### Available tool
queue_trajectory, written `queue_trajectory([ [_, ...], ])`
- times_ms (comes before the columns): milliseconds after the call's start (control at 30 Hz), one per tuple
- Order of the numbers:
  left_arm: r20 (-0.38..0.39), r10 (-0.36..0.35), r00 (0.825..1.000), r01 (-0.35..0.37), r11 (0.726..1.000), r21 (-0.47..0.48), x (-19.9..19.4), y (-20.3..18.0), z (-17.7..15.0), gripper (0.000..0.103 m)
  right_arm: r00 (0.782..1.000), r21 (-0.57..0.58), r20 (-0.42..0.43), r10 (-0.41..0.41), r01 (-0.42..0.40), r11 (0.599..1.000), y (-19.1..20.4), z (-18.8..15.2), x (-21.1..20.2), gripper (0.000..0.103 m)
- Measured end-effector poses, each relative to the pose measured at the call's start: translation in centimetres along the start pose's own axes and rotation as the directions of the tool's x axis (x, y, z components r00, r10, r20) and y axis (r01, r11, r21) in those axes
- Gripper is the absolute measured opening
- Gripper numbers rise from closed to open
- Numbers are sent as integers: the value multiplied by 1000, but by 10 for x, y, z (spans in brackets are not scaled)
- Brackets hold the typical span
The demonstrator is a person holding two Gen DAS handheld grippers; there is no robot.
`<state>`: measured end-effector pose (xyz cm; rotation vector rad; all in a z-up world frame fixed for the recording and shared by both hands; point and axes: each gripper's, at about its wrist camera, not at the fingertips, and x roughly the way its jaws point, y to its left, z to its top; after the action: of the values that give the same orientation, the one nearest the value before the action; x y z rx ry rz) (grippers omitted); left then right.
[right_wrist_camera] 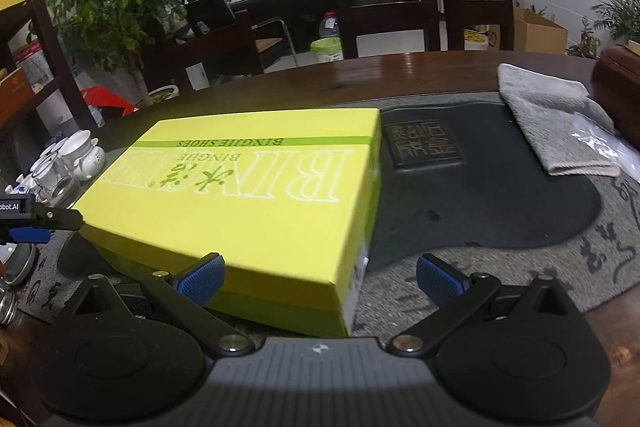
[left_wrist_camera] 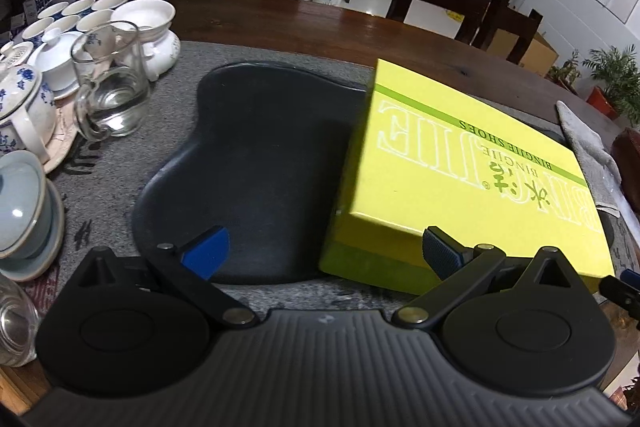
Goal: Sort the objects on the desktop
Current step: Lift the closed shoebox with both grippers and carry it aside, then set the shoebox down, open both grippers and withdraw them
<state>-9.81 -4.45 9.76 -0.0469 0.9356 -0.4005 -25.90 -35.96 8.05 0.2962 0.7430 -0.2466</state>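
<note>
A yellow-green shoe box with its lid on lies on the dark stone tea tray. My left gripper is open at the box's near left corner, its right finger in front of the box's near edge. In the right wrist view the shoe box fills the left centre. My right gripper is open around the box's near right corner, its left finger against the near side. The left gripper's tip shows at the box's left edge.
A tea set stands at the left: blue-and-white teapot, glass pitcher, several white cups, a lidded cup. A grey towel lies at the right, beside a brown object. Chairs stand behind the wooden table.
</note>
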Motion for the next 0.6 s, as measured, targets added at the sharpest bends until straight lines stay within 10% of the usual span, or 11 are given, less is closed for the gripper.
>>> queue_trajectory([
  [600,99,236,967,-230,971,-69,29,65,-10,102,988,154,34,-151,144,977,-82,-21,-11,103],
])
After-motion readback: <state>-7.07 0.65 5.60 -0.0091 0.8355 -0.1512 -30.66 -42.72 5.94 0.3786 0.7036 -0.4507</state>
